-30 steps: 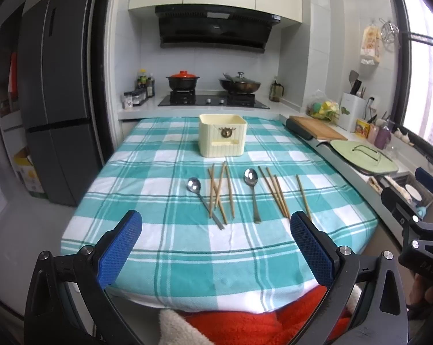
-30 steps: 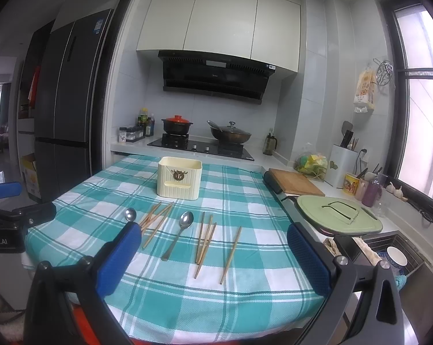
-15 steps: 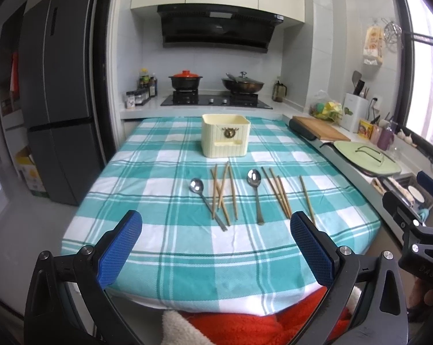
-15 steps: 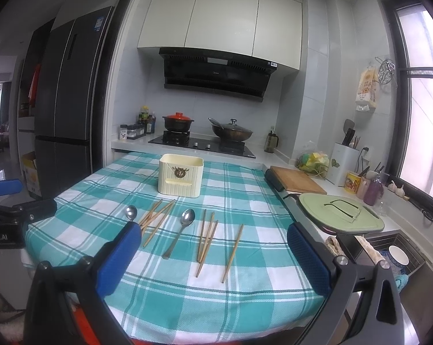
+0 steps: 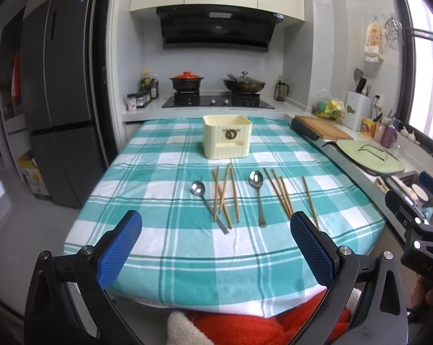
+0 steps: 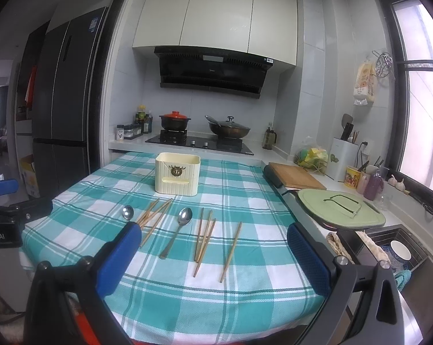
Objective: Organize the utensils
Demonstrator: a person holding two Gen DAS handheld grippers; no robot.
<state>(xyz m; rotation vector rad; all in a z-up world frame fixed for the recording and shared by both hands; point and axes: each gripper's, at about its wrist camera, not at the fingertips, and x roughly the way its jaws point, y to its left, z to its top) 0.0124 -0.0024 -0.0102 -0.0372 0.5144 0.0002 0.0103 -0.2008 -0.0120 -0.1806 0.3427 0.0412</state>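
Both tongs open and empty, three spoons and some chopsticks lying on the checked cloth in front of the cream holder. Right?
Not quite: there are two spoons, not three. The left wrist view shows one spoon left of the crossed chopsticks and the other spoon to their right. The rest holds.

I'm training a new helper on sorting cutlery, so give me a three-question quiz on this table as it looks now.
1. How many spoons lie on the checked cloth?
2. True or false: the left claw is shut on a chopstick.
3. What stands behind the cutlery? A) a cream box, B) a glass jar, C) a plate.

Key
1. Two: the left spoon and the right spoon.
2. False. The left claw and the right claw are both open and hold nothing; the chopsticks lie loose on the cloth.
3. A, the cream box.
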